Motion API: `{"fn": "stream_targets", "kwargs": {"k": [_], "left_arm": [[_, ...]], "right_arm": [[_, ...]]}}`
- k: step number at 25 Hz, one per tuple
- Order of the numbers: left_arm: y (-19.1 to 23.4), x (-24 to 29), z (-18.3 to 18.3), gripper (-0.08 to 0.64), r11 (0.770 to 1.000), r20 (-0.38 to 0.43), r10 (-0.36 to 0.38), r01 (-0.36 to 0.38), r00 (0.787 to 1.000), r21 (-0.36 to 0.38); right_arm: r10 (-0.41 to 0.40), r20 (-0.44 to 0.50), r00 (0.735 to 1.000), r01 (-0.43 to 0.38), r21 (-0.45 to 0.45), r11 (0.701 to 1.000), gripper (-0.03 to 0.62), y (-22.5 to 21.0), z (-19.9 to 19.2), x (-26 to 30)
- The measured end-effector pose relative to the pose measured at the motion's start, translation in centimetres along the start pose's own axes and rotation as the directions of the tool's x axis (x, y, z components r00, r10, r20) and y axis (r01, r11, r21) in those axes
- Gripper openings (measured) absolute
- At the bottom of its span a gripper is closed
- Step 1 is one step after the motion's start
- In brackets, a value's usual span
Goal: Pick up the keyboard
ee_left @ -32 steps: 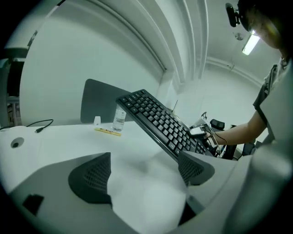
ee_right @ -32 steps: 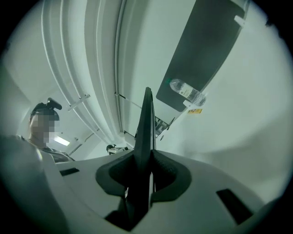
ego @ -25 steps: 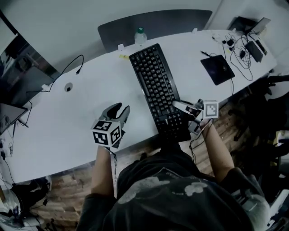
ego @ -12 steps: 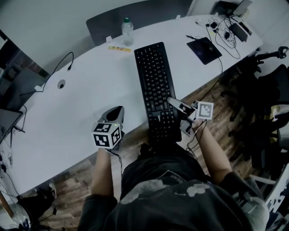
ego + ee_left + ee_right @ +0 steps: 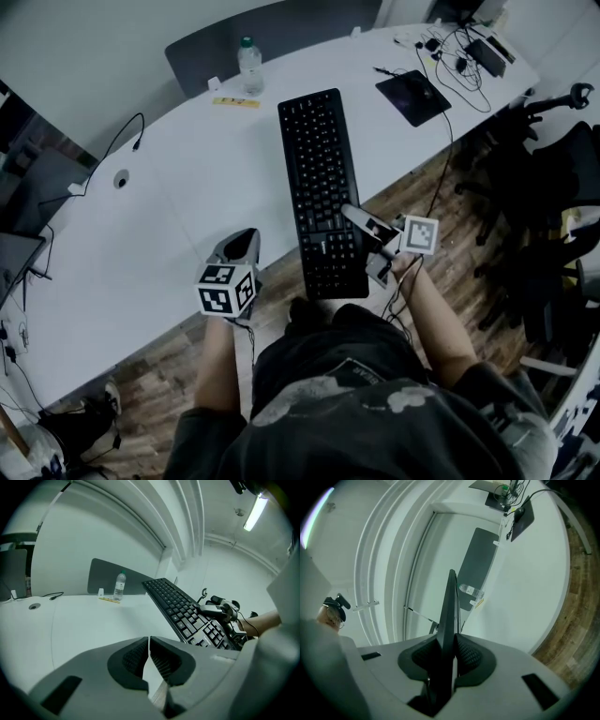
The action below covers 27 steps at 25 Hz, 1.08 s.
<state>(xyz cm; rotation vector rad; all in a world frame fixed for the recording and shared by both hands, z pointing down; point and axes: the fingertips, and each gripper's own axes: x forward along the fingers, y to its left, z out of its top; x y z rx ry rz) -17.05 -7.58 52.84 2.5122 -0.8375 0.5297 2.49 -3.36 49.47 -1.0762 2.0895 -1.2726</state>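
A long black keyboard (image 5: 319,178) lies lengthwise on the white table (image 5: 169,197), and its near end juts out past the front edge. My right gripper (image 5: 364,240) is shut on the keyboard's near right edge. In the right gripper view the keyboard (image 5: 451,616) shows edge-on, pinched between the pads of that gripper (image 5: 447,660). My left gripper (image 5: 242,246) hovers over the table's front edge, left of the keyboard and apart from it. Its jaws (image 5: 149,644) are shut with nothing in them. The left gripper view shows the keyboard (image 5: 180,609) tilted, with the right gripper (image 5: 213,611) on it.
A water bottle (image 5: 247,64) and a yellow strip (image 5: 236,102) stand at the far edge, before a grey chair back (image 5: 272,33). A dark mouse pad (image 5: 413,97) and tangled cables (image 5: 459,56) sit far right. Black office chairs (image 5: 553,169) stand to the right on the wooden floor.
The left gripper's jaws have closed and it has drifted toward the table's front edge. The right gripper has drawn the keyboard nearer, so its near end overhangs the edge more.
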Motion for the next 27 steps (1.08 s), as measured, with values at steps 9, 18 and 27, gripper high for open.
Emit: {"fn": "stream_targets", "kwargs": {"k": [9,18,27], "left_arm": [[-4.2,-1.2,-1.3,0.006,0.992,0.024,0.123,-0.124,0.992,0.004],[-13.3,-2.4,-4.7,0.005,0.988,0.012,0.152,-0.153,0.988,0.026],[-21.0,-5.4,-7.8,0.005,0.980,0.065,0.194,-0.196,0.979,0.024]], "right_arm": [[-0.004,-0.037,0.999,0.005,0.010,1.000,0.091,-0.5,-0.7,-4.8],[0.056,-0.091,0.994,-0.057,-0.013,0.998,0.091,1.3,-2.6,-12.5],[0.074,-0.116,0.990,-0.080,-0.043,0.996,0.091,3.2,-5.6,-21.4]]}}
